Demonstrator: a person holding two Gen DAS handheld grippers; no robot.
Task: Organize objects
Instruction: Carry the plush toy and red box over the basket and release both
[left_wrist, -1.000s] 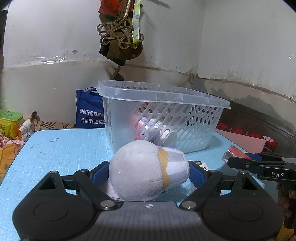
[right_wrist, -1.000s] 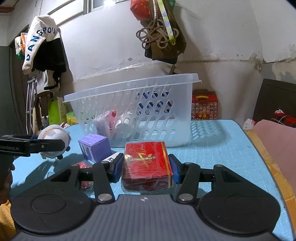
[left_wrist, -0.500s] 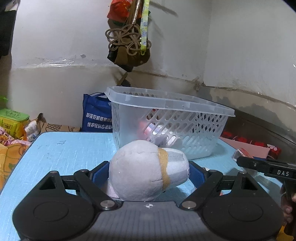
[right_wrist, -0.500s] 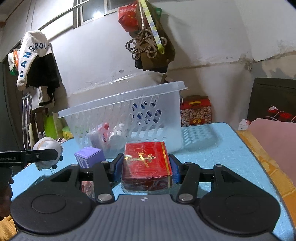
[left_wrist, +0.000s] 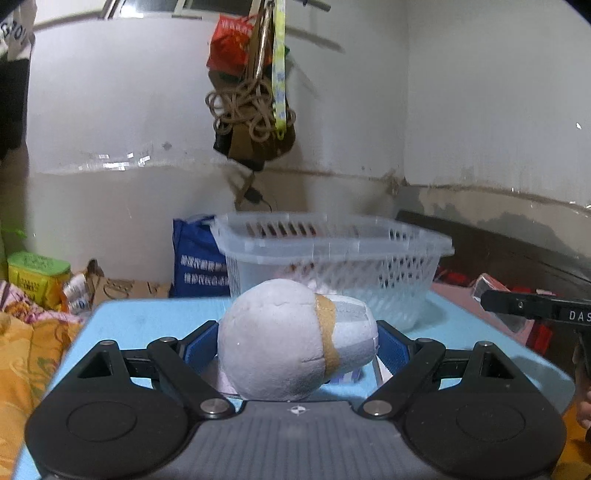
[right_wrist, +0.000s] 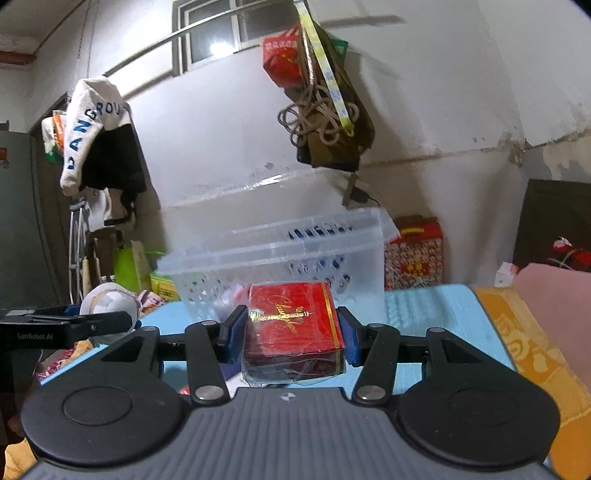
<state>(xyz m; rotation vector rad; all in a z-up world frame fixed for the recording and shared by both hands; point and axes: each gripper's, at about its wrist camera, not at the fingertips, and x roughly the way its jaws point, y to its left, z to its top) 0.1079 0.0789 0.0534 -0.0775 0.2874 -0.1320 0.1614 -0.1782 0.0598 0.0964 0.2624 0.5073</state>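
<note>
Left gripper (left_wrist: 297, 349) fingers clamped wide, right gripper (right_wrist: 293, 332) fingers clamped narrow, both near level

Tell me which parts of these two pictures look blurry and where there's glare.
Left wrist view: the plastic basket is motion-smeared, while the plush toy stays sharp. Right wrist view: basket rim smeared, the window glares, and the red box's wrap glints.

Black tool (left_wrist: 297, 347) linkages, silver pivot screws, blue pads (left_wrist: 392, 349) — ribbed grey housing.
</note>
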